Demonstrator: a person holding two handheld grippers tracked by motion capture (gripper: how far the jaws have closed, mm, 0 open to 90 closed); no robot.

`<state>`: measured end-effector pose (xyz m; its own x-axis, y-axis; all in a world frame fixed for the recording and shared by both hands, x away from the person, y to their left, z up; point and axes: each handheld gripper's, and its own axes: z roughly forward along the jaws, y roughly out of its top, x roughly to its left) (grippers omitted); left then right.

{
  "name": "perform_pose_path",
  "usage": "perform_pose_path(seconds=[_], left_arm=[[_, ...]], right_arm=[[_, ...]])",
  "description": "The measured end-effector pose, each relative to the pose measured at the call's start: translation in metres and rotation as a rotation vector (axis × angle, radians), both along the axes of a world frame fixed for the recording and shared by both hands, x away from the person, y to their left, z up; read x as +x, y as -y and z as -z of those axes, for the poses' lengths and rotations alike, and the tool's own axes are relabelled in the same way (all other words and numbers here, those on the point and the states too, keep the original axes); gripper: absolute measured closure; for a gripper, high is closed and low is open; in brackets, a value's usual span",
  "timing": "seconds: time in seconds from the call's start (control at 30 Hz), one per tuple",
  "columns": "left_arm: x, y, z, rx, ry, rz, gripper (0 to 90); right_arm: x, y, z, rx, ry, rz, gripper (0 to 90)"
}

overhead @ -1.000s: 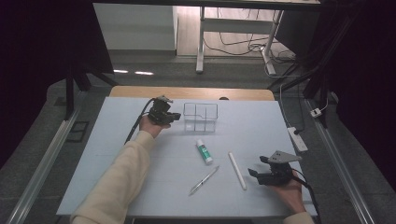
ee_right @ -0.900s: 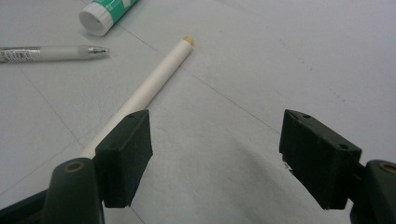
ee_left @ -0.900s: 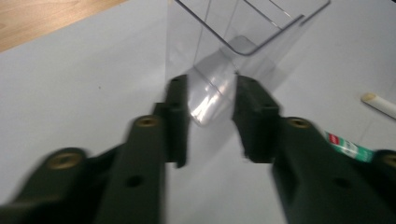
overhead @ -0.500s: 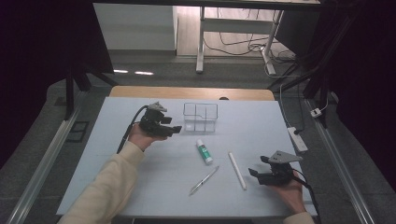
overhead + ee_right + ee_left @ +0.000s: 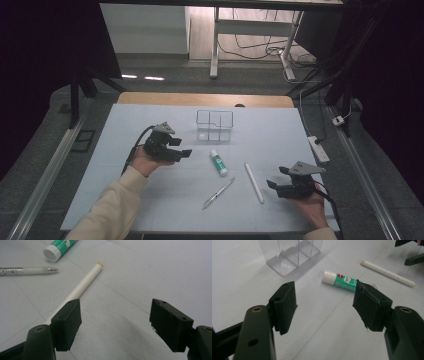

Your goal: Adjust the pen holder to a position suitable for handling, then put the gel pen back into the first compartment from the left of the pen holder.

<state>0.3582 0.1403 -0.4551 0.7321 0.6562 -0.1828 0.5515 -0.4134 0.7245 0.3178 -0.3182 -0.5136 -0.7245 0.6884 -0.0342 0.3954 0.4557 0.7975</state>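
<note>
My left gripper [image 5: 182,147] [image 5: 325,307] hovers left of centre, pointing right toward a green and white glue stick [image 5: 218,162] [image 5: 342,280]. Its jaws have just been opening and now stand open with nothing between them. A white stick [image 5: 253,182] [image 5: 387,273] [image 5: 80,286] lies right of the glue stick [image 5: 58,247]. A clear pen [image 5: 218,193] [image 5: 27,270] lies in front of them. My right gripper [image 5: 276,177] [image 5: 115,322] rests at the front right, open and empty, its left jaw just above the near end of the white stick.
A clear plastic divided box [image 5: 215,126] [image 5: 289,255] stands upright behind the glue stick, at the back middle of the pale blue mat [image 5: 150,200]. A power strip [image 5: 318,149] lies off the mat's right edge.
The left hand has drawn back from beside the clear box toward the front and a little left. The right hand and the items on the mat have not moved.
</note>
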Motion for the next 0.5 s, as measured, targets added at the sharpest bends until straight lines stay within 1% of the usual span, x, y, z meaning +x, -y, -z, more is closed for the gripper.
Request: perform_pose_path(seconds=[0.1,0.23,0.33,0.5], left_arm=[[-0.004,0.003,0.004,0.007,-0.009,0.008,34.7],[-0.009,0.008,0.010,0.040,-0.009,0.019,34.7],[-0.012,0.011,0.013,0.042,-0.015,0.031,34.8],[-0.016,0.017,0.013,0.047,-0.020,0.047,34.9]], right_arm=[[0.000,0.000,-0.001,-0.001,0.004,0.000,25.0],[0.000,0.001,-0.001,-0.002,0.005,-0.002,25.3],[0.000,0.001,-0.001,0.002,0.005,-0.007,25.4],[0.001,0.001,0.000,0.005,0.006,-0.005,25.4]])
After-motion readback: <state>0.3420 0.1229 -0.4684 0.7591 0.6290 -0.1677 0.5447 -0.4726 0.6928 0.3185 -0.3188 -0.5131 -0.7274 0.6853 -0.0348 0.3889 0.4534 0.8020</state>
